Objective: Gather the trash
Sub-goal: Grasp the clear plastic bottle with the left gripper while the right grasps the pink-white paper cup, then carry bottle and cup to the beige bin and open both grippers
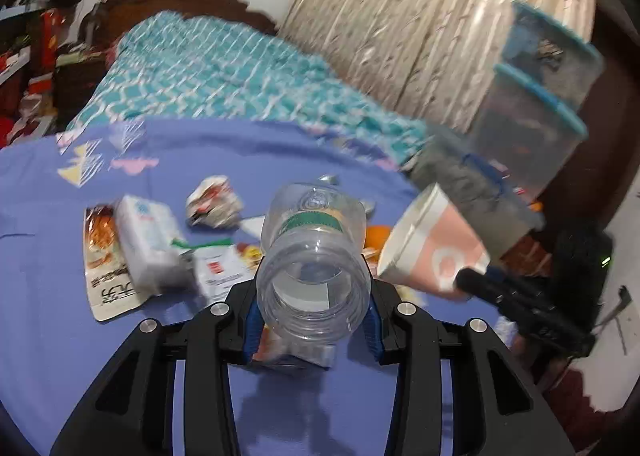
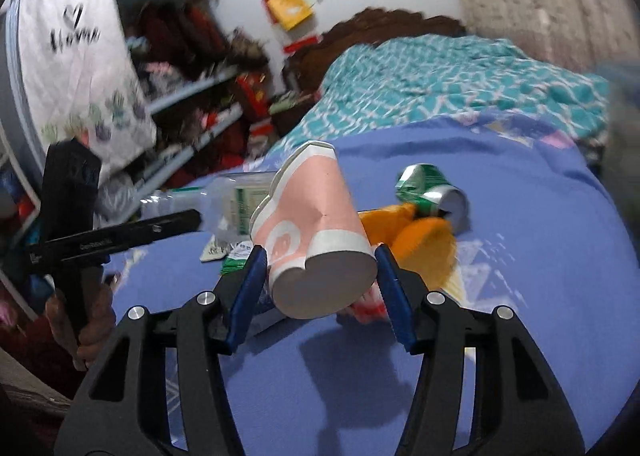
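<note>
Left gripper (image 1: 312,320) is clamped on a clear plastic bottle (image 1: 314,256), blue pads pressing its ribbed base, the bottle raised above the purple bedsheet (image 1: 60,264). Right gripper (image 2: 320,288) grips a pink-and-white paper cup (image 2: 312,232) near its base, lifted off the sheet. Remaining litter on the sheet: crushed green can (image 2: 434,191), orange peel (image 2: 420,240), white tissue pack (image 1: 148,240), crumpled wrapper (image 1: 214,201).

A clear plastic bottle (image 1: 314,268) with a green label band sits centre frame, base toward the camera, lifted. A pink-and-white paper cup (image 2: 316,240), dented, fills the right view's centre. A crushed green can (image 2: 434,191) lies right of centre on the purple sheet
</note>
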Available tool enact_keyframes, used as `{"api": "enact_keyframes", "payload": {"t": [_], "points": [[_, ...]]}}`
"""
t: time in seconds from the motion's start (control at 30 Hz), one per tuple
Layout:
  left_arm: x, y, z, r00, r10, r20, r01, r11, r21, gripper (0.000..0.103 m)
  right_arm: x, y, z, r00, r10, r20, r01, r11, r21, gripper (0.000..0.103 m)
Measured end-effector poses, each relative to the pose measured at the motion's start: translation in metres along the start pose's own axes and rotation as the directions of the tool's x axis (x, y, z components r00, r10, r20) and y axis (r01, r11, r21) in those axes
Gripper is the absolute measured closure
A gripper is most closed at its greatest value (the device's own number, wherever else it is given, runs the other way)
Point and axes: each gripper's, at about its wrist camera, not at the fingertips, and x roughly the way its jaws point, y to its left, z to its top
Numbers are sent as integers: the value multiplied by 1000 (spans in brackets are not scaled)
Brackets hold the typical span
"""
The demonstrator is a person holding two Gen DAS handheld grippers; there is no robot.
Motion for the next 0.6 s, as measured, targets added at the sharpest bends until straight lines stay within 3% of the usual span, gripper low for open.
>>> {"api": "enact_keyframes", "payload": {"t": [0.1, 0.2, 0.37, 0.6], "points": [[-13, -26, 4, 998, -29, 55, 27, 999, 35, 66, -35, -19, -13, 996, -63, 60, 58, 996, 74, 45], [-9, -55, 9, 996, -67, 63, 63, 996, 69, 66, -65, -44, -30, 989, -119, 93, 101, 980, 173, 45], [28, -121, 11, 991, -130, -13, 131, 977, 170, 66, -108, -97, -59, 962, -254, 105, 205, 918, 338, 45], [109, -220, 18, 960, -233, -158, 267, 932, 247, 66, -163, -165, -85, 906, -411, 103, 312, 812, 493, 45]]}}
